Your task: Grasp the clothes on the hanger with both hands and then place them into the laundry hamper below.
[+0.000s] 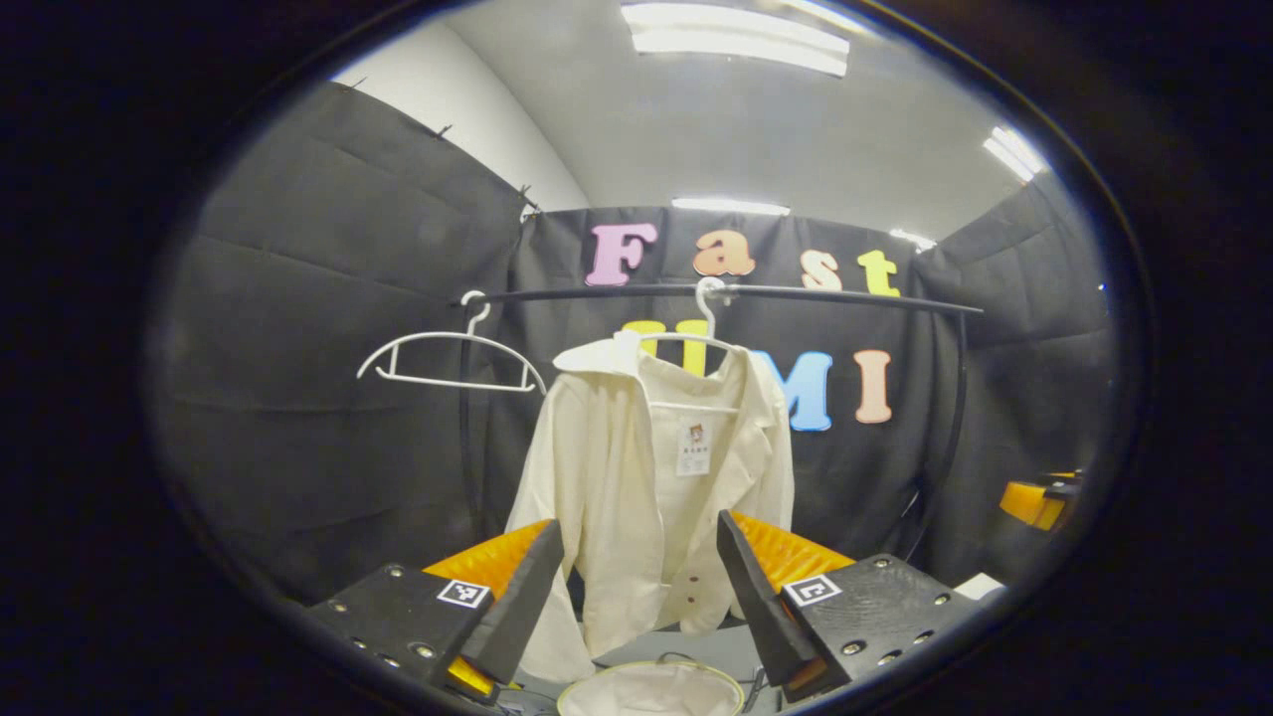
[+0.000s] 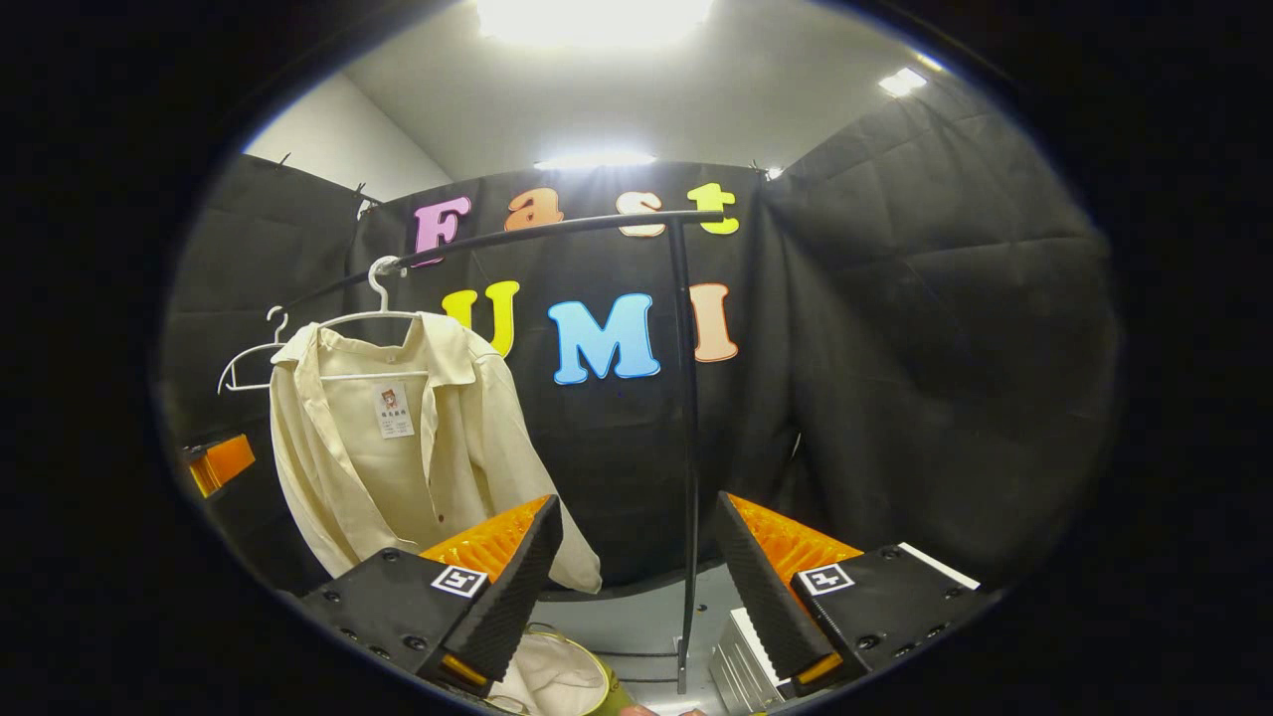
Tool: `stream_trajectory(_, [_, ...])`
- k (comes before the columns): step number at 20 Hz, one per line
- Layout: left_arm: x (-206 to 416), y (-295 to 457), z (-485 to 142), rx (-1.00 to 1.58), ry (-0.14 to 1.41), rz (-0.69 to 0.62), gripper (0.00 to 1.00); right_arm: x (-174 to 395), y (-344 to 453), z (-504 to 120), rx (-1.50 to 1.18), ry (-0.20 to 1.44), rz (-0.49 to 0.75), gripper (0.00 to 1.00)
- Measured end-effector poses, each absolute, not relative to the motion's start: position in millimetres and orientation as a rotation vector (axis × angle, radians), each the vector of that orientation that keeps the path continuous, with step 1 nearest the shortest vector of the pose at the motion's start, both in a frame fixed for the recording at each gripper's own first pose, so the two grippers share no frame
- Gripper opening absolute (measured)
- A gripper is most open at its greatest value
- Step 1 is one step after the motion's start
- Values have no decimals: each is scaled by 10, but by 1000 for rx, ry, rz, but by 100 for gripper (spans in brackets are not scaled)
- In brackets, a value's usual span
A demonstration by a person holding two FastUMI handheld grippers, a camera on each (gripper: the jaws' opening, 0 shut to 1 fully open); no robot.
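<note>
A: Two grippers, jaws apart, empty. Shirt (image 1: 646,477)?

B: Hanging lengthwise off the rail (image 1: 716,291), dead ahead of the left gripper (image 1: 636,587); left of the right gripper (image 2: 636,587). Hamper (image 1: 651,688) below.

I am seeing a black rail (image 1: 825,291) carrying the clothes: a cream shirt (image 1: 646,477) is hanging from it on a white hanger (image 1: 708,328), and a bare white hanger (image 1: 453,358) is hanging further left on the same rail. Below, the grey floor (image 2: 646,617) is carrying the rail's upright post (image 2: 686,447) and the laundry hamper (image 1: 651,689), which is sitting open under the shirt.
</note>
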State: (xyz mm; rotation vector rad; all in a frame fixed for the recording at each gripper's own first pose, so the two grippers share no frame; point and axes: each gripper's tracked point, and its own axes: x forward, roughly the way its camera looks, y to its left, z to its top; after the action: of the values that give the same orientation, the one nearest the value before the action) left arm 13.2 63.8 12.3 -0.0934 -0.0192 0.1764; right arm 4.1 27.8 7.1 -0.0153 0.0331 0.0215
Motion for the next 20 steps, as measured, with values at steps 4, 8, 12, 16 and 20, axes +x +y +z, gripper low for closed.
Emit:
stream_trajectory(4, [259,769,308,-79,-58,191,91,109,321,194,-43,14,50,97])
stream_trajectory(8, [545,758,346,-109,-37,224,91,300,333,182,-28,25,62,97])
stream_trajectory(12, [870,799,455,-97,-21,285,91,606,414,139,-5,27,100,93])
stream_trajectory(16, [1266,887,527,-57,-12,338,91,950,400,178,0,4,105,97])
stream_trajectory(20, [1644,977,447,-30,12,397,92,1302,490,179,43,6,145,92])
